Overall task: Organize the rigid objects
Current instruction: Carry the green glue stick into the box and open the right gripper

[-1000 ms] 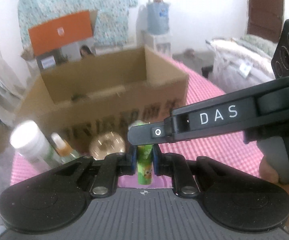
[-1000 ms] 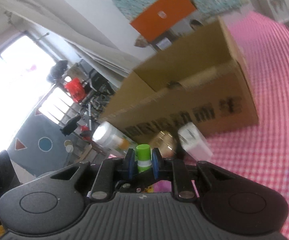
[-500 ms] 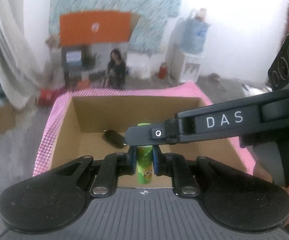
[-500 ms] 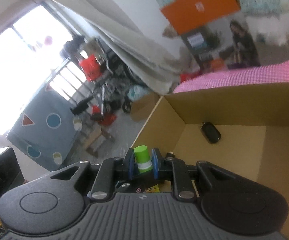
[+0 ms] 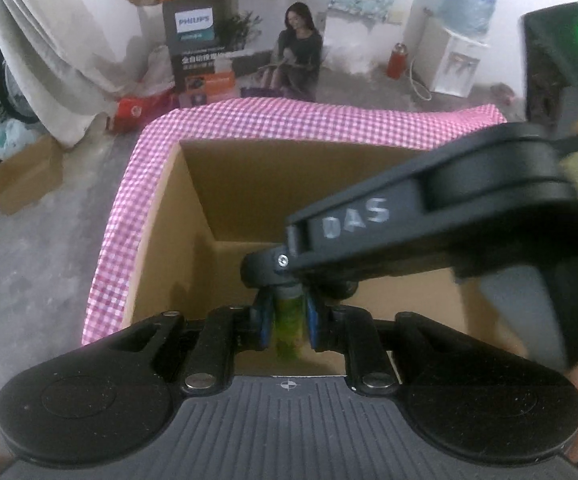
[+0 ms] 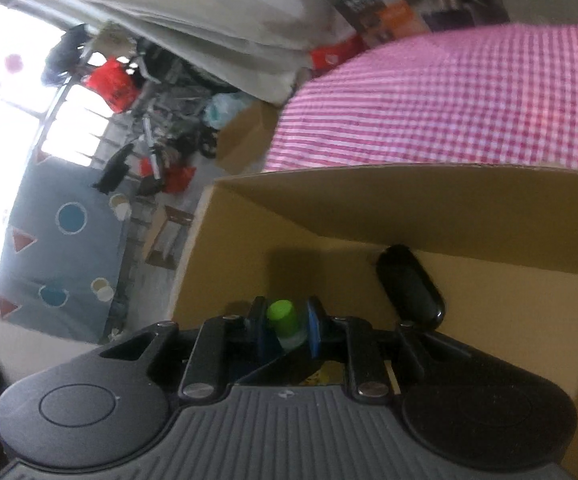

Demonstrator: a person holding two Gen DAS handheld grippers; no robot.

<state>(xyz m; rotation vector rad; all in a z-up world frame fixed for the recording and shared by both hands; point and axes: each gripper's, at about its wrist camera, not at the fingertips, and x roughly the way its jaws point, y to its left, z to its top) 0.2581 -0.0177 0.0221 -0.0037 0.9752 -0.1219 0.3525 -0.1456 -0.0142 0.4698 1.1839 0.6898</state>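
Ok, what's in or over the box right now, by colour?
Green: 1, the green-capped bottle, gripped by both hand-held grippers, left and right.
Black: 1, oval case on the cardboard box floor.
Total: 2.

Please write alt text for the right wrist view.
The right gripper clamps a green-capped bottle over the open cardboard box, where a black oval object lies. The box stands on a pink checked cloth.

Black left gripper (image 5: 288, 322), blue-padded jaws, silver screws, white "DAS" lettering
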